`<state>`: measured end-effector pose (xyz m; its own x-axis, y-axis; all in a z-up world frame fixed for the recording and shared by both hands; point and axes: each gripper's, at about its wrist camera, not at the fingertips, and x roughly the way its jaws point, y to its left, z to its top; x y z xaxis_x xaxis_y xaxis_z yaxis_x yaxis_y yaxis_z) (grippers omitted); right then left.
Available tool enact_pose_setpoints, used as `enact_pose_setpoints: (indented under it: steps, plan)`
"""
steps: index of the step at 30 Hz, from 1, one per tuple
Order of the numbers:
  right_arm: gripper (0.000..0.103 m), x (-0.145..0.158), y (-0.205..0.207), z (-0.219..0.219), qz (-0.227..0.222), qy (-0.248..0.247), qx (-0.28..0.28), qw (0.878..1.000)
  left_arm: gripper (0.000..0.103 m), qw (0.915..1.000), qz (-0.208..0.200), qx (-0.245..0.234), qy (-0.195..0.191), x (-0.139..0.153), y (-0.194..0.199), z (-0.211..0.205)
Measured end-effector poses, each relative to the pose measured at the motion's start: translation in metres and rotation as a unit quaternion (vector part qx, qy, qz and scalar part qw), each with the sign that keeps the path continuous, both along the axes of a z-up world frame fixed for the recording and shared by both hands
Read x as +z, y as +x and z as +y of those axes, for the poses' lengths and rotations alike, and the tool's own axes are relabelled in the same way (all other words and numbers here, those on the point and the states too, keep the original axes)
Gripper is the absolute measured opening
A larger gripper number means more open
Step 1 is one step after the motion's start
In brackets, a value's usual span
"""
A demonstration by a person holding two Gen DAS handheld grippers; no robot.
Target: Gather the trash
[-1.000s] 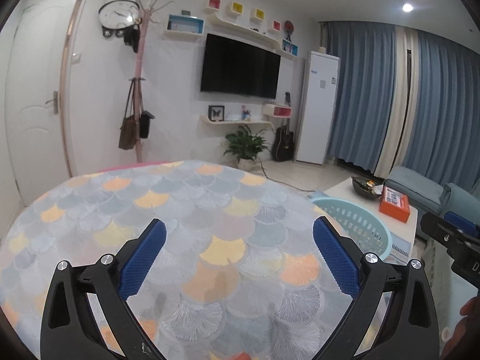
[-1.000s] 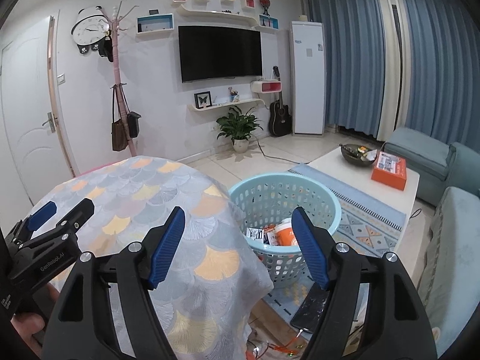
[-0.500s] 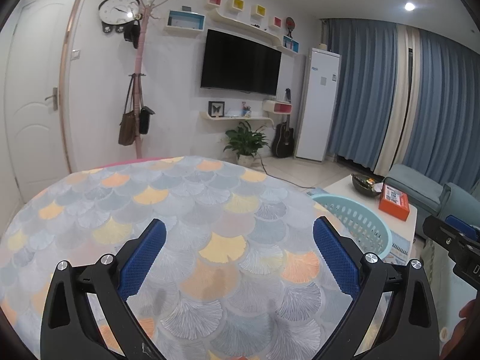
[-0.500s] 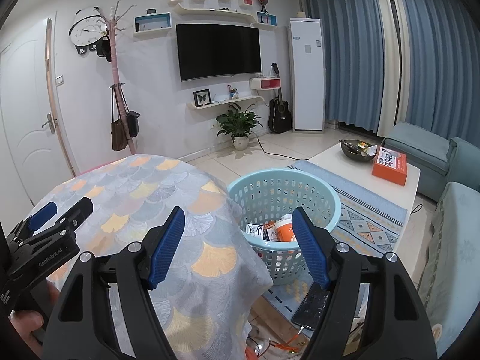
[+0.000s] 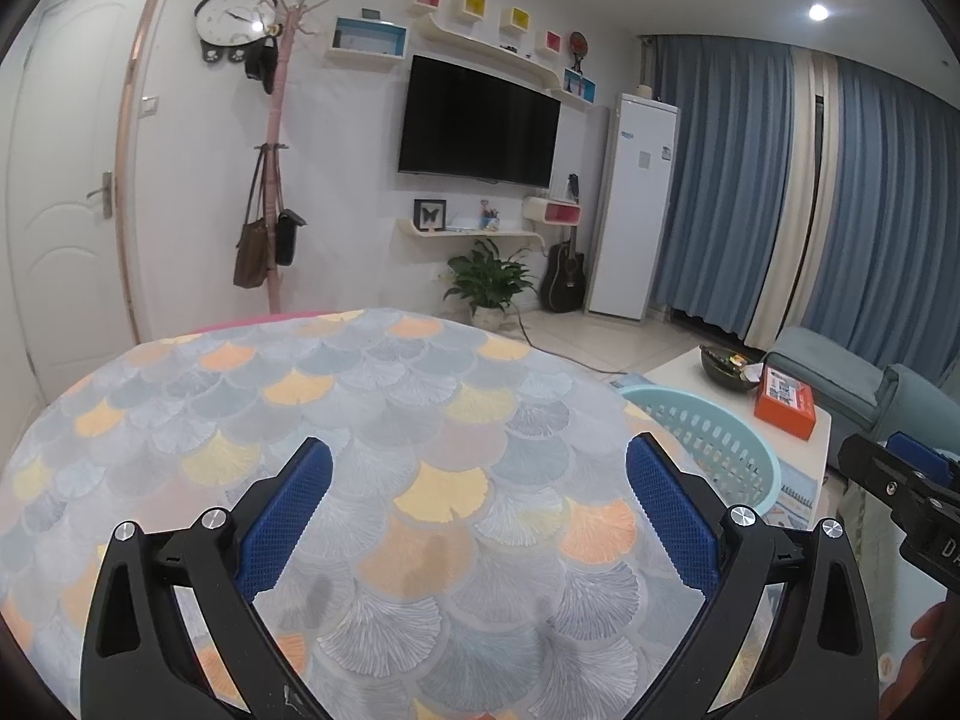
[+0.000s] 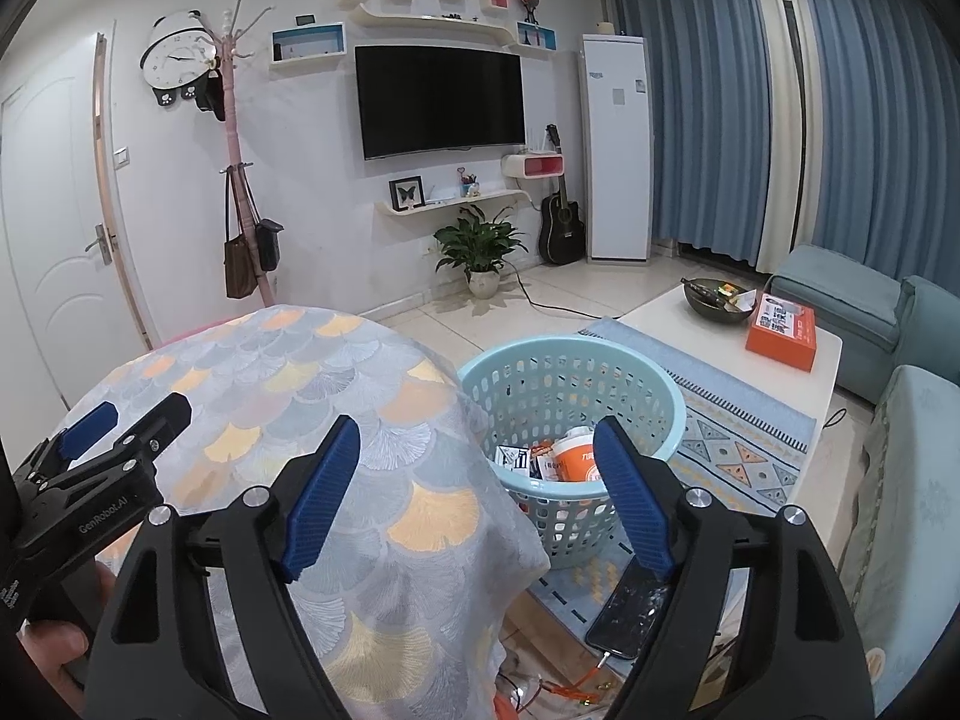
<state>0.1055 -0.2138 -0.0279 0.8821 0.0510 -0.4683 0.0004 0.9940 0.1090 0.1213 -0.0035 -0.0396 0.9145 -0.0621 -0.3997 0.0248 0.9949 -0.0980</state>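
A light blue plastic basket (image 6: 654,387) stands on the floor right of the round table; it also shows in the left wrist view (image 5: 717,438). Inside lie an orange and white cup (image 6: 573,462) and small packets (image 6: 513,459). My left gripper (image 5: 477,501) is open and empty above the table's scale-pattern cloth (image 5: 360,414). My right gripper (image 6: 477,483) is open and empty, held above the table edge and the basket. The left gripper also shows at the left of the right wrist view (image 6: 108,438).
A white coffee table (image 6: 720,336) holds a dark bowl (image 6: 717,300) and an orange box (image 6: 780,330). A phone (image 6: 630,615) with an orange cable lies on the rug. Blue sofa (image 6: 864,312) at right. Coat stand, door, TV and plant along the far wall.
Both grippers have risen and tilted slightly, so the room sits a little lower in view. Both stay open and empty.
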Motion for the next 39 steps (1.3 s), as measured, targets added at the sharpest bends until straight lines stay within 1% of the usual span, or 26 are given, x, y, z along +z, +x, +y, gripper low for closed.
enact_pose_setpoints:
  steps: [8, 39]
  plan:
    - [0.077, -0.0011, 0.0002, 0.0006, 0.001, 0.000, 0.002, 1.000, 0.096, 1.0000, 0.006, -0.007, -0.002, -0.0017, 0.0019, 0.0001]
    - [0.077, -0.0038, 0.0013, 0.0021, 0.006, 0.001, 0.004, 1.000, 0.096, 0.9999, 0.006, -0.008, -0.005, -0.0027, 0.0022, -0.0014]
